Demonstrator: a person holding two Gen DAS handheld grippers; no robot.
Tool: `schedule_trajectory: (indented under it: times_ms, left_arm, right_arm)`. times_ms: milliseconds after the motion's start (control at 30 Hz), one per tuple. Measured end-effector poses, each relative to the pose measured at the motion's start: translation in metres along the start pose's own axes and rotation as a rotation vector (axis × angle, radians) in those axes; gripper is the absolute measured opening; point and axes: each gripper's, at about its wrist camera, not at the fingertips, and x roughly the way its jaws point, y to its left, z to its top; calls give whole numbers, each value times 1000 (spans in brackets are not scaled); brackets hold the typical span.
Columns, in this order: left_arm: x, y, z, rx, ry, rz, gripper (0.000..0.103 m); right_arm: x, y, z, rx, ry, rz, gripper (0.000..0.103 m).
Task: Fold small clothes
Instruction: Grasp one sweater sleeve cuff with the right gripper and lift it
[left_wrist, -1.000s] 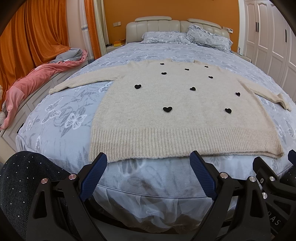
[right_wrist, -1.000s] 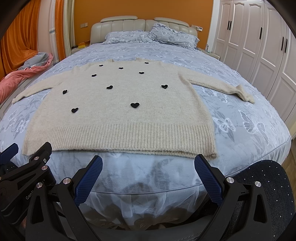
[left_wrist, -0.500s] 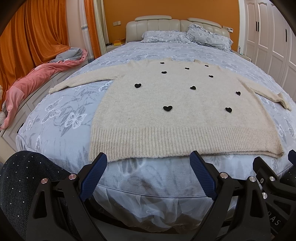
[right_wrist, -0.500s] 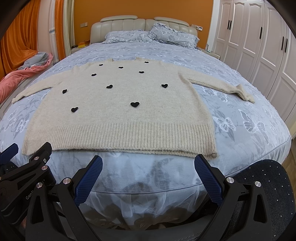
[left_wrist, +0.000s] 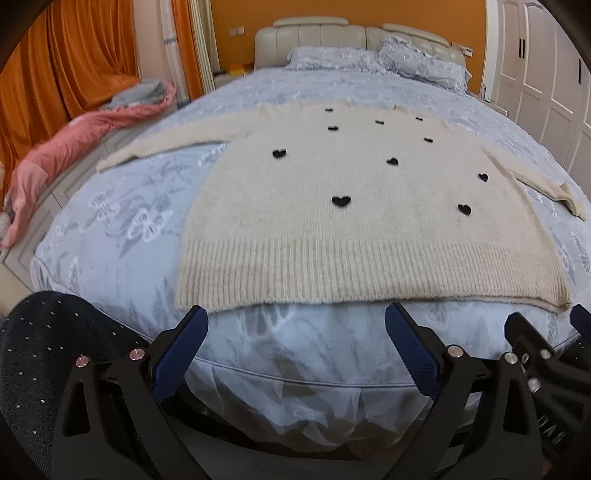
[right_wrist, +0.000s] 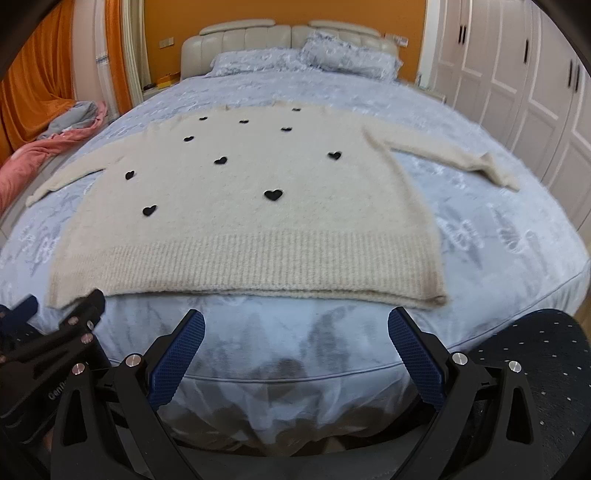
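Both pairs of jaws stand wide apart and hold nothing: the left gripper (left_wrist: 295, 325) and the right gripper (right_wrist: 295, 325) hang side by side just short of the foot of the bed with the pale blue butterfly-print cover (left_wrist: 110, 236), their blue pads aimed at the ribbed hem of the cream knitted sweater with small black hearts (left_wrist: 354, 206). That sweater lies flat, front up, on the near half of the cover, hem close to the foot edge, neck toward the 2 pillows (right_wrist: 306, 59) and the padded beige headboard (right_wrist: 280, 31), both sleeves spread out sideways. Spread this way, every edge is free to pinch, and the 2 tools seem placed so each can take 1 hem corner or 1 sleeve; no fold looks begun yet. The left wrist view alone gives the sweater's left sleeve (left_wrist: 162, 144) in full, and beyond the cover's left edge a heap of pink and grey bedding (left_wrist: 85, 136) before orange curtains (left_wrist: 55, 74). The right wrist view alone shows the right sleeve (right_wrist: 450, 158) out to its cuff, and white wardrobe doors (right_wrist: 535, 92) past the cover's right edge.
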Motion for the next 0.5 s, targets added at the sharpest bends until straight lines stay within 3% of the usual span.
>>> schedule_trajectory:
  times_ms: [167,233,300,367,500]
  left_arm:
    - [5,13,7,-52,63,-42,97]
    - [6,20,11,-81,78,-46,97]
    - [8,27,16,-113,96,-47,97]
    - [13,32,24,-140,114,-43,97]
    - [20,35,41,-138,122,-15,97]
  right_arm:
    - [15,-53,34,169,36,108,98]
    - [28,-99,59,268,21,86,98]
    - [49,-161,87,382,8,50,97]
    - [70,-224,112,496,-1,4,88]
    - [110,-342,145,727,-13,-50,85]
